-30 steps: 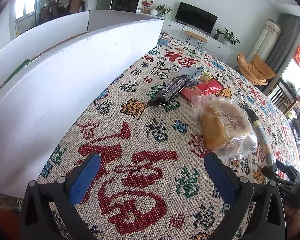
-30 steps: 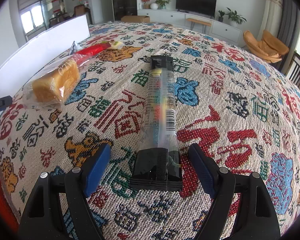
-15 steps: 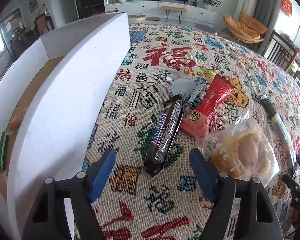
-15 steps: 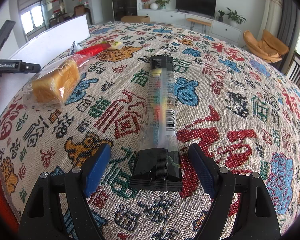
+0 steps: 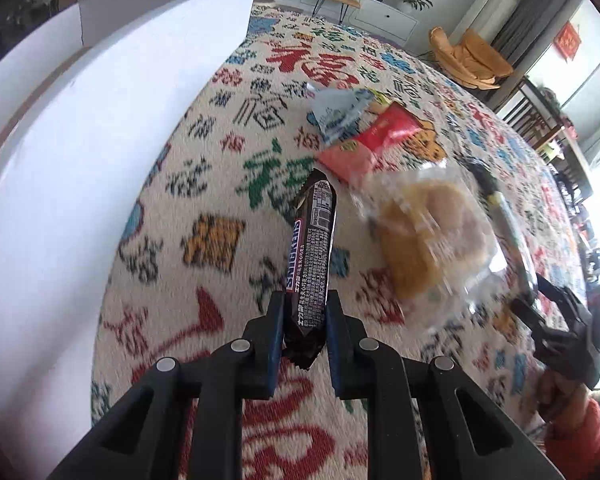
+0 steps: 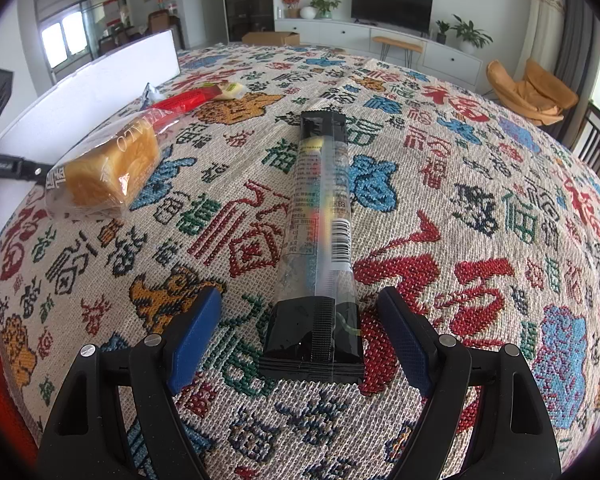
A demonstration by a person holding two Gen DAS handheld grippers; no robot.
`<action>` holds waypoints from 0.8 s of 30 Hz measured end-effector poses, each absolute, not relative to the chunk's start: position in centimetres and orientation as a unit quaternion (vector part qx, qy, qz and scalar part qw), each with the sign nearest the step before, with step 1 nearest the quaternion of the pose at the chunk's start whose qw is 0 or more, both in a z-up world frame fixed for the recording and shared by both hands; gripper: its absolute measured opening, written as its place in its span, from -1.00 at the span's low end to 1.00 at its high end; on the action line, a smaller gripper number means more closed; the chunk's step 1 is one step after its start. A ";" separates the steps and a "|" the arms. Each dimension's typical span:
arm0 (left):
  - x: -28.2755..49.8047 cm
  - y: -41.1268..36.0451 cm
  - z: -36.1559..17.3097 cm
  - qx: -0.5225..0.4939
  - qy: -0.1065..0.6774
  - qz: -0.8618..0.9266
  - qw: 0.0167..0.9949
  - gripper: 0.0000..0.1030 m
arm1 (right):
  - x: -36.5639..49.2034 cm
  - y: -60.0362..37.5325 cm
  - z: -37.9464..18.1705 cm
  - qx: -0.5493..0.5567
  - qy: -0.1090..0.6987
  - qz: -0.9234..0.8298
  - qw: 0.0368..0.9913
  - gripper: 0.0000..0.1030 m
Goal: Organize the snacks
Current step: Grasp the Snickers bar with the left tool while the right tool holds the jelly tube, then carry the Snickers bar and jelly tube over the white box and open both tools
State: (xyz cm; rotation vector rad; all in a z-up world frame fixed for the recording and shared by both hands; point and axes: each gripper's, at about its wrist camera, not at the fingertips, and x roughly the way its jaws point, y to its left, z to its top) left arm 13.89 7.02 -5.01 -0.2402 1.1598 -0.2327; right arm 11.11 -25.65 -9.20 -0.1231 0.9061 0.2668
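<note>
My left gripper [image 5: 305, 316] is shut on the near end of a dark Snickers bar [image 5: 311, 248] and holds it above the patterned tablecloth [image 5: 220, 184]. A bagged bread bun [image 5: 428, 240], a red snack packet [image 5: 372, 140] and a pale blue wrapper [image 5: 336, 112] lie just beyond. My right gripper [image 6: 300, 320] is open, its fingers either side of the near end of a long clear-and-black snack pack [image 6: 320, 216] lying on the cloth. The bread [image 6: 108, 168] shows at left in the right wrist view.
A white box [image 5: 100, 128] with tall walls stands along the left of the table; it also shows in the right wrist view [image 6: 100, 84]. The other gripper [image 5: 560, 324] is at the right edge of the left wrist view. Living-room furniture lies beyond.
My left gripper moved in, closed on the Snickers bar and lifted it off the cloth. My right gripper and the long pack have not moved.
</note>
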 end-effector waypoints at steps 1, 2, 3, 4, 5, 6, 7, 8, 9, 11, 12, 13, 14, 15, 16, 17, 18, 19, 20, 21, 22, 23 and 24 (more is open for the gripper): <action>12.8 7.4 -5.2 -0.123 0.549 -0.116 0.818 -0.64 | 11.1 -25.7 -9.2 -0.059 0.436 0.128 0.889 0.61; 12.0 7.8 -5.4 -0.132 0.553 -0.116 0.814 -0.64 | 11.1 -25.7 -9.2 -0.059 0.436 0.128 0.889 0.61; 11.3 8.2 -5.7 -0.136 0.558 -0.108 0.812 -0.64 | 11.1 -25.7 -9.2 -0.059 0.436 0.128 0.889 0.61; 10.9 8.7 -6.0 -0.138 0.560 -0.101 0.810 -0.59 | 11.1 -25.6 -9.2 -0.059 0.436 0.128 0.889 0.61; 10.5 9.1 -6.1 -0.141 0.558 -0.097 0.812 -0.55 | 11.1 -25.7 -9.2 -0.059 0.436 0.128 0.889 0.61; 10.3 9.4 -6.0 -0.144 0.554 -0.091 0.815 -0.49 | 11.1 -25.7 -9.2 -0.059 0.436 0.128 0.889 0.61; 10.2 9.7 -5.9 -0.140 0.553 -0.076 0.818 -0.35 | 11.1 -25.6 -9.2 -0.060 0.436 0.128 0.889 0.61; 10.3 9.8 -5.8 -0.136 0.551 -0.062 0.821 -0.26 | 11.1 -25.7 -9.2 -0.059 0.436 0.129 0.889 0.61; 10.3 9.9 -5.7 -0.136 0.546 -0.055 0.825 -0.01 | 11.1 -25.7 -9.2 -0.059 0.436 0.129 0.889 0.61; 10.3 9.7 -5.2 -0.134 0.534 -0.056 0.833 0.35 | 11.1 -25.7 -9.2 -0.059 0.436 0.129 0.889 0.61; 10.4 9.6 -5.2 -0.126 0.531 -0.059 0.836 0.40 | 11.1 -25.7 -9.2 -0.059 0.436 0.128 0.889 0.61; 10.5 9.1 -5.1 -0.113 0.530 -0.060 0.839 0.40 | 11.1 -25.7 -9.2 -0.059 0.436 0.129 0.889 0.61; 10.8 8.7 -5.1 -0.097 0.529 -0.059 0.841 0.40 | 11.1 -25.7 -9.2 -0.059 0.436 0.129 0.889 0.61; 11.0 8.2 -5.2 -0.081 0.527 -0.057 0.844 0.40 | 11.1 -25.7 -9.2 -0.059 0.436 0.129 0.889 0.61; 11.4 7.8 -5.3 -0.064 0.526 -0.051 0.847 0.40 | 11.1 -25.6 -9.2 -0.059 0.436 0.129 0.889 0.61; 11.7 7.5 -5.5 -0.048 0.525 -0.042 0.849 0.40 | 11.1 -25.7 -9.2 -0.059 0.436 0.129 0.889 0.61; 12.1 7.3 -5.7 -0.034 0.524 -0.035 0.850 0.39 | 11.1 -25.7 -9.2 -0.059 0.436 0.129 0.889 0.61; 12.4 7.1 -5.9 -0.023 0.524 -0.028 0.851 0.38 | 11.1 -25.6 -9.2 -0.059 0.436 0.129 0.889 0.61; 12.7 7.0 -6.1 -0.013 0.525 -0.022 0.851 0.33 | 11.1 -25.6 -9.2 -0.059 0.436 0.129 0.889 0.61; 12.9 6.9 -6.2 -0.007 0.524 -0.018 0.852 0.00 | 11.1 -25.6 -9.2 -0.059 0.436 0.129 0.889 0.61; 13.0 6.8 -6.3 -0.004 0.525 -0.015 0.851 -0.31 | 11.1 -25.6 -9.2 -0.059 0.436 0.129 0.889 0.61; 13.0 6.8 -6.2 0.000 0.520 -0.014 0.854 -0.51 | 11.1 -25.6 -9.2 -0.059 0.436 0.129 0.889 0.61; 13.0 6.8 -6.1 -0.003 0.522 -0.019 0.853 -0.67 | 11.1 -25.6 -9.2 -0.059 0.436 0.129 0.889 0.61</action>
